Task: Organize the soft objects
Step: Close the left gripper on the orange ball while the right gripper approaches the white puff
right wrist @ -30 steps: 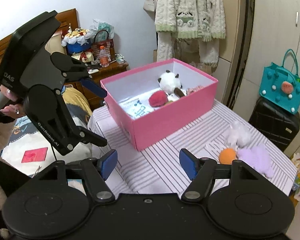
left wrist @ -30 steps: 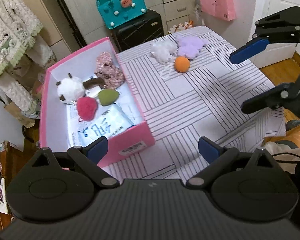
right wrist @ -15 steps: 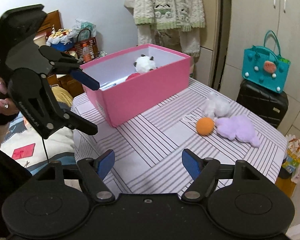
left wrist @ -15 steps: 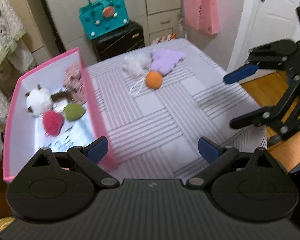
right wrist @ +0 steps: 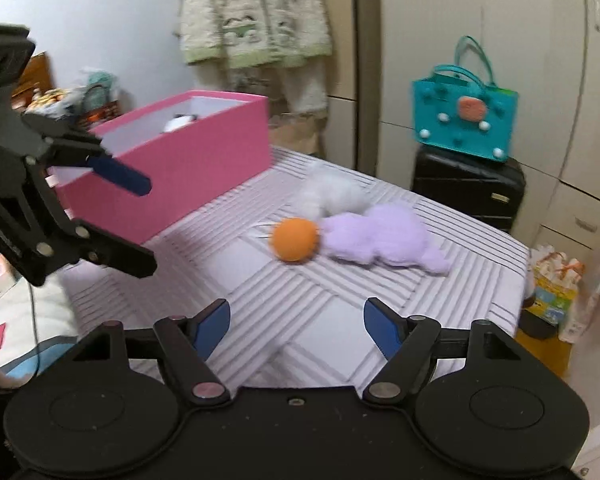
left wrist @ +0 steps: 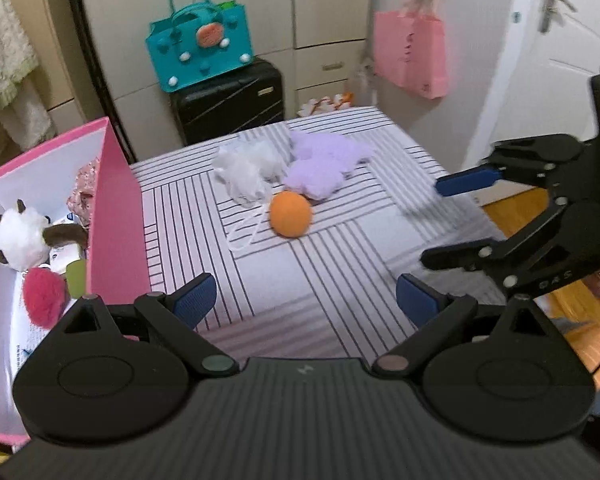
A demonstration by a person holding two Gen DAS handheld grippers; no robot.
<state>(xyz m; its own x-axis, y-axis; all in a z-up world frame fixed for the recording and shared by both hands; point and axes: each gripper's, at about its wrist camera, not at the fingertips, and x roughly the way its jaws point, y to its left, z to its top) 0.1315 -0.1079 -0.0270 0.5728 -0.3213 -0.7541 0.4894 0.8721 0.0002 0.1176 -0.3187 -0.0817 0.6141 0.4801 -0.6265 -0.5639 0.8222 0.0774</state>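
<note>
An orange ball (left wrist: pixel 291 214) (right wrist: pixel 295 239), a purple plush (left wrist: pixel 320 168) (right wrist: pixel 380 236) and a white fluffy toy (left wrist: pixel 246 166) (right wrist: pixel 334 194) lie together on the striped tablecloth (left wrist: pixel 340 264). Left of them stands a pink box (left wrist: pixel 116 208) (right wrist: pixel 180 176) holding a panda plush (left wrist: pixel 18 236), a red pom-pom (left wrist: pixel 44 296), a green piece and a patterned cloth. My left gripper (left wrist: pixel 305 300) (right wrist: pixel 148 226) hovers short of the ball, jaws wide and closing slightly, nothing between them. My right gripper (right wrist: pixel 297 326) (left wrist: pixel 432 224) is open and empty, facing the ball from the table's right side.
A teal bag (left wrist: pixel 202 56) sits on a black suitcase (left wrist: pixel 228 100) behind the table. A pink bag (left wrist: pixel 412 54) hangs near the white door (left wrist: pixel 560 40). A fluffy robe (right wrist: pixel 256 12) hangs by the wardrobe. The table's far and right edges drop to wooden floor.
Both grippers have come lower and nearer to the orange ball and the plush toys. The pink box has slid toward the left edge of the left wrist view.
</note>
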